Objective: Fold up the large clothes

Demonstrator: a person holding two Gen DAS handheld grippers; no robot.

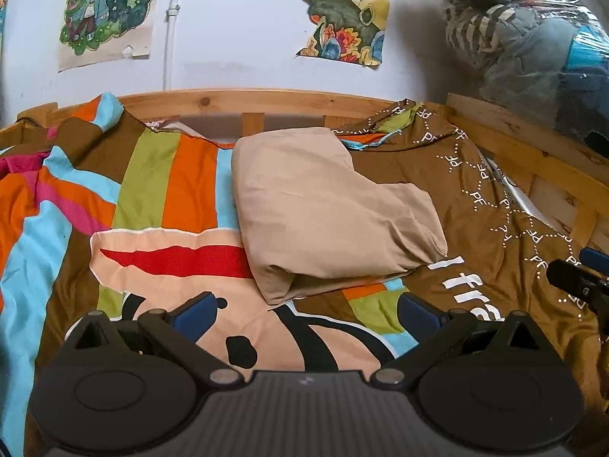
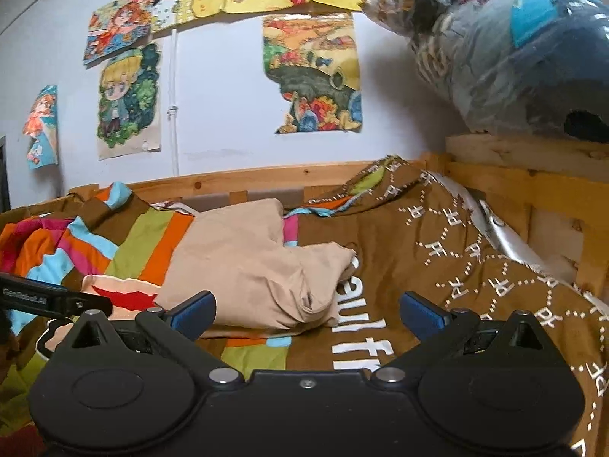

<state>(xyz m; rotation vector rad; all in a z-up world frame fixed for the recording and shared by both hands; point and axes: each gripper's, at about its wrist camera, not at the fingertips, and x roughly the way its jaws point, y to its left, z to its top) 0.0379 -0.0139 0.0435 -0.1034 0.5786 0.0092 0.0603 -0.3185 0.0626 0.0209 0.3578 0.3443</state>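
Observation:
A beige garment [image 1: 323, 209] lies folded into a thick bundle on the colourful striped bedspread [image 1: 167, 190], near the bed's middle. My left gripper [image 1: 308, 314] is open just in front of the bundle's near edge, holding nothing. In the right wrist view the same beige garment [image 2: 247, 266] lies ahead and slightly left. My right gripper [image 2: 308, 314] is open and empty, its blue pads wide apart just short of the cloth. The right gripper [image 1: 578, 282] shows at the right edge of the left wrist view; the left gripper [image 2: 49, 297] shows at the left edge of the right wrist view.
A wooden bed rail [image 1: 236, 101] runs along the far side against a white wall with cartoon posters [image 1: 108, 11]. A plastic bag of clothes [image 1: 533, 38] sits on the wooden frame at the right. The brown patterned bedspread [image 2: 456, 251] rises toward the right rail.

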